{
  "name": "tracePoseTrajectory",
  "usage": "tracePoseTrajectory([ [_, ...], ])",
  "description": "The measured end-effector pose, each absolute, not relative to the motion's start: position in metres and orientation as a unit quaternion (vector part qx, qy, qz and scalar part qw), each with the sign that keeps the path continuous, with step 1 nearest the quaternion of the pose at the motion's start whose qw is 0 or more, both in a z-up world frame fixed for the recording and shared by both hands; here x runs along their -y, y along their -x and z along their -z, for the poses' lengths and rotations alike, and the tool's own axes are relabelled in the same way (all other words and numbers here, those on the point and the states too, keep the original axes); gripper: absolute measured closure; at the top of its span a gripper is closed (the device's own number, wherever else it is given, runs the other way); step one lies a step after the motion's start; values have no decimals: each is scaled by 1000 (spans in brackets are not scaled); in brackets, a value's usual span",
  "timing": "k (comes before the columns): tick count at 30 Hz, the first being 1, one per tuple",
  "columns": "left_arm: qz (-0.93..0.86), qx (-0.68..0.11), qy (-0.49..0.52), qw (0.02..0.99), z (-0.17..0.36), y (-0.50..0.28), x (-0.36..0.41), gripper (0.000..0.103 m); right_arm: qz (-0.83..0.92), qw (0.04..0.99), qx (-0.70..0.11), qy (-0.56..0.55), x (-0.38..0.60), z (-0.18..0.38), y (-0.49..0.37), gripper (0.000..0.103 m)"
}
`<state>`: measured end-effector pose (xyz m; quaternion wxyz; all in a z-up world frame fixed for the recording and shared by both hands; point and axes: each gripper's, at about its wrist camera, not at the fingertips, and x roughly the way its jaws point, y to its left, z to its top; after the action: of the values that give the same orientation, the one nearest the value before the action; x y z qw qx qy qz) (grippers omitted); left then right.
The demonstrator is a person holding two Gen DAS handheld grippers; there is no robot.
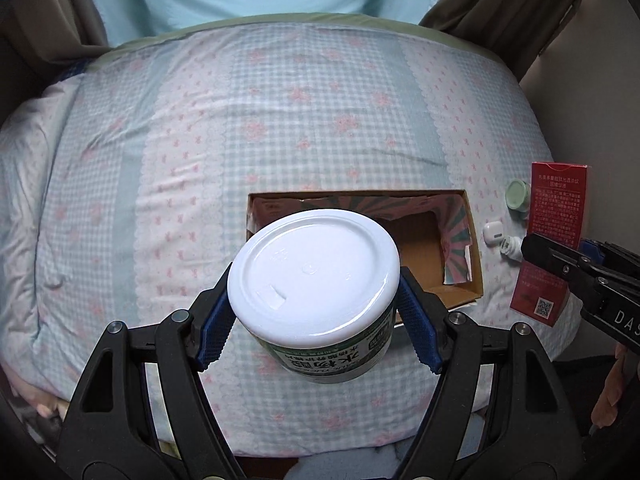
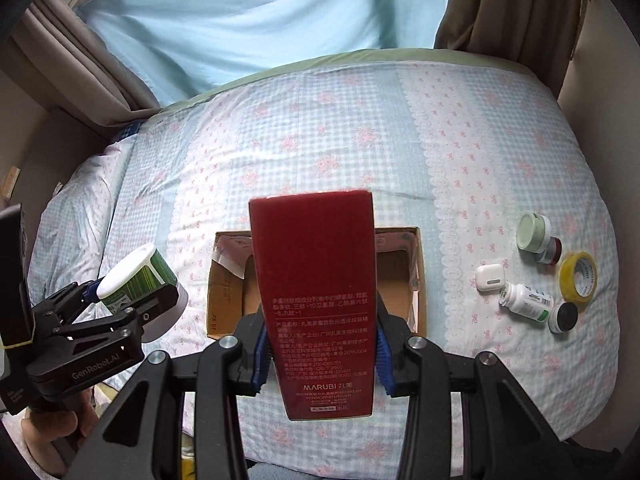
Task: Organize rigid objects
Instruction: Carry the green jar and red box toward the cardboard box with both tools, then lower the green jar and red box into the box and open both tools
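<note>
A white-lidded jar [image 1: 316, 280] is clamped between the blue pads of the left tongs [image 1: 316, 320], held above the near left corner of the open cardboard box [image 2: 418, 280] on the bed [image 2: 360, 140]. A red carton [image 2: 320, 300] is gripped by the right tongs [image 2: 320, 354] over the box's middle. Right of the box, an earbud case [image 2: 489, 276], a pill bottle [image 2: 528, 302], a green-lidded jar [image 2: 532, 232] and a tape roll [image 2: 578, 280] are seen lying on the bed.
</note>
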<state>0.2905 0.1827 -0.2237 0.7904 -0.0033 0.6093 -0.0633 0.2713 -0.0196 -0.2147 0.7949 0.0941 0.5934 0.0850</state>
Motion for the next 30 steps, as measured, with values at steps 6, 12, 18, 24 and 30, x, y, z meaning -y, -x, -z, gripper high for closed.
tracePoseTrajectory([
  [6, 54, -646, 5, 762, 283, -312, -180, 31, -89, 759, -641, -77, 2, 272, -299, 64],
  [12, 43, -686, -6, 727, 340, -333, -174, 31, -82, 718, -689, -62, 5, 333, -312, 64],
  [18, 35, -724, -37, 688, 391, -342, -159, 31, -80, 689, -718, -57, 5, 385, -321, 64],
  [24, 23, -765, -55, 641, 440, -346, -146, 31, -97, 679, -727, -37, -2, 421, -323, 64],
  [30, 26, -793, -85, 603, 465, -346, -142, 32, -112, 657, -746, -20, -4, 444, -319, 64],
])
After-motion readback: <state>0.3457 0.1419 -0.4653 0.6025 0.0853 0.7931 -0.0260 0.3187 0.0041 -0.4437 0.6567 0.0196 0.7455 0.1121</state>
